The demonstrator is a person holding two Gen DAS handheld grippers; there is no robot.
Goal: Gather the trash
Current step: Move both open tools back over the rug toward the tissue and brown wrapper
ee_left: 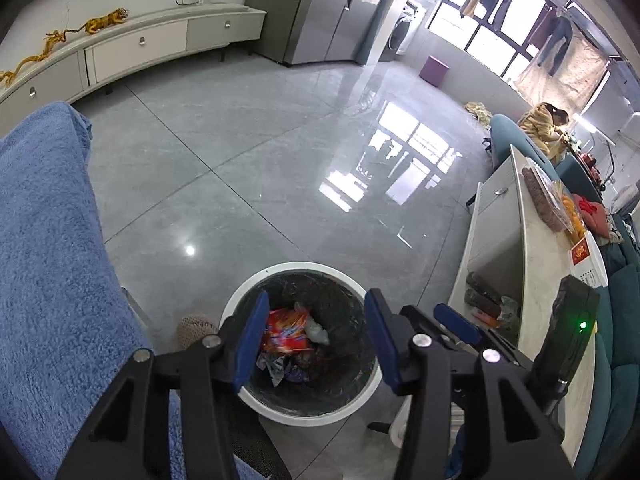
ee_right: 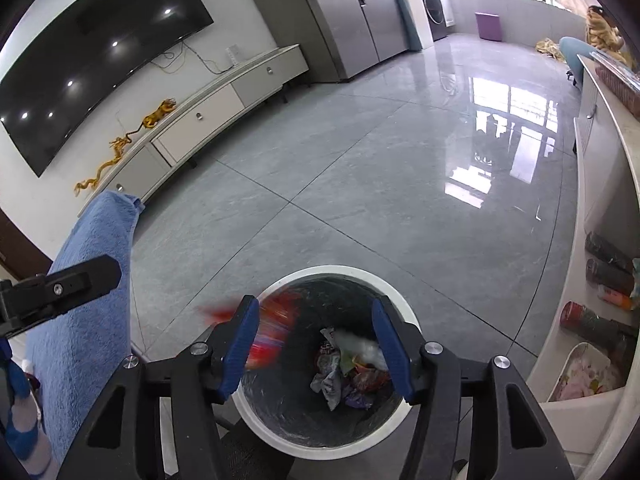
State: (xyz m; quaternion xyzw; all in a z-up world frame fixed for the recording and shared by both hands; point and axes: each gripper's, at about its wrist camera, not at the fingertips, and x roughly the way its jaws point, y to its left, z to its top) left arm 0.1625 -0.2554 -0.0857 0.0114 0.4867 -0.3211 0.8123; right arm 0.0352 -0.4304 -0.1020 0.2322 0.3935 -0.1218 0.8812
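I have both grippers hanging over the trash bin, a white-rimmed round bin with a dark liner standing on the grey tiled floor between the blue towel draped on the left and the white cabinet on the right. My left gripper has its jaws apart with nothing between the blue pads, and so does my right gripper; neither is pinching anything. In the left wrist view the red snack wrapper lies inside the bin on the heap of crumpled wrappers; in the right wrist view the same red wrapper is a motion-blurred streak at the bin's near-left rim, so I judge it is just dropping in. To do this step well, I would keep both sets of jaws wide and centred above the mouth of the bin until the wrapper settles below the rim, and check it does not catch on the edge or slide down outside, toward the towel side. Lifting away, I would go straight up so the fingers do not snag the liner or tip the bin, then look for what is left to collect
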